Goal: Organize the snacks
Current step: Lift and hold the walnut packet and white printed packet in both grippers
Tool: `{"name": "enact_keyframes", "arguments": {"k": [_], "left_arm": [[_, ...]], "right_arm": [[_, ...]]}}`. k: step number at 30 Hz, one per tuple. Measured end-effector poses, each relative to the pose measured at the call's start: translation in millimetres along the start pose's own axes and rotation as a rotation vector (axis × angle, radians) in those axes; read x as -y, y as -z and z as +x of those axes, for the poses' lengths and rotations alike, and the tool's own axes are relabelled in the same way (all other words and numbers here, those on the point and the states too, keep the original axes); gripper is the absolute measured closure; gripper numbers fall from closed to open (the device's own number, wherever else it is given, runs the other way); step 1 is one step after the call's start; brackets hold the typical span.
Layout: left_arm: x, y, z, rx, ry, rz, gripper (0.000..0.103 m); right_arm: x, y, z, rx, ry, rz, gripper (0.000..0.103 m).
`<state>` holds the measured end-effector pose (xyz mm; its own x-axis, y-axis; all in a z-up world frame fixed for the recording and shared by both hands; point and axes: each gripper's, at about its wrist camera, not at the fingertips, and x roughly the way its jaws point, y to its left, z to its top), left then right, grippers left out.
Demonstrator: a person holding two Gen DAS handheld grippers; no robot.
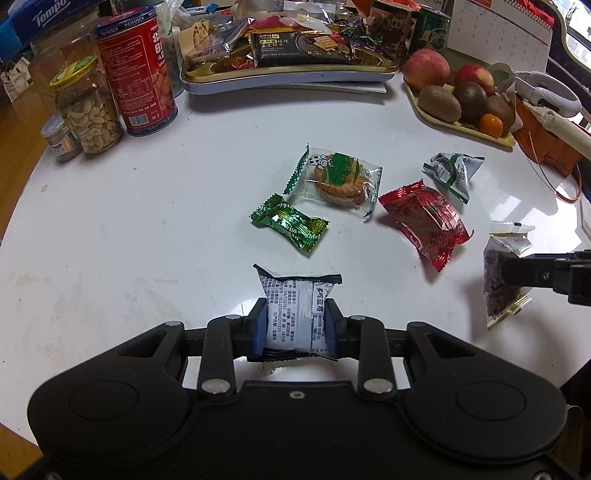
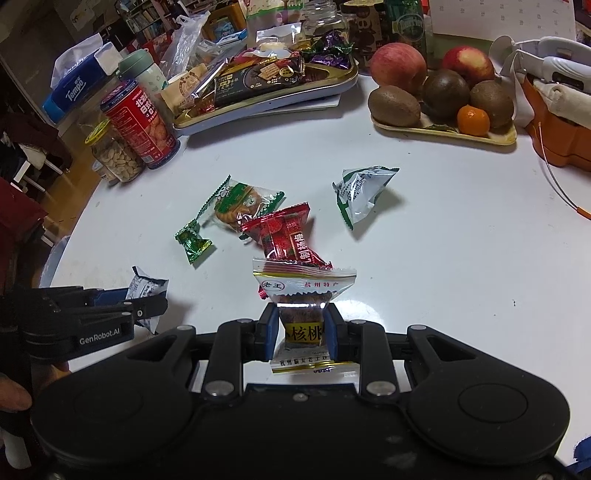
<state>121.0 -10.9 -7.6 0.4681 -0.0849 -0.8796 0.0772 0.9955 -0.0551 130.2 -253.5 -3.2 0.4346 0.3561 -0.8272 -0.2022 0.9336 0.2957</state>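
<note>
Gripping a white-and-blue snack packet [image 1: 298, 314], the left claw [image 1: 295, 325] hangs over the white surface [image 1: 129, 229]; the right claw [image 2: 301, 326] pinches a clear walnut-cake packet [image 2: 303, 310]. Beyond the blue packet lie a green candy [image 1: 290, 227], a biscuit packet [image 1: 338, 181], a red packet [image 1: 424, 225] and a silver-green packet [image 1: 452, 173]; farthest from it sits the snack tray [image 1: 295, 75].

On the white desk [image 2: 461, 277], a shallow tray [image 2: 491, 136] carries two apples [image 2: 397, 66], kiwis [image 2: 393, 105] and a small orange [image 2: 472, 120]. At the desk's left edge a glass jar of peanuts [image 1: 90, 110] stands touching a red biscuit tin [image 1: 138, 70]. A blue Tempo tissue pack [image 2: 75, 90] lies behind them, and a desk calendar [image 1: 498, 29] stands behind the fruit.
</note>
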Motion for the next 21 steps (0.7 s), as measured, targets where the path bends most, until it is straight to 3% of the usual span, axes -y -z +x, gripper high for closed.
{"name": "enact_keyframes", "arguments": {"k": [13,21], "left_arm": [[-5.8,6.0,-5.2,0.014,-0.009,-0.048,0.064],[-17.6,4.0,-11.1,0.002,0.078,-0.142,0.064]], "right_arm": [[3.1,4.7,-4.8,0.007,0.02,0.004,0.075],[8.5,5.7,-17.1,0.034,0.006,0.025,0.075]]}}
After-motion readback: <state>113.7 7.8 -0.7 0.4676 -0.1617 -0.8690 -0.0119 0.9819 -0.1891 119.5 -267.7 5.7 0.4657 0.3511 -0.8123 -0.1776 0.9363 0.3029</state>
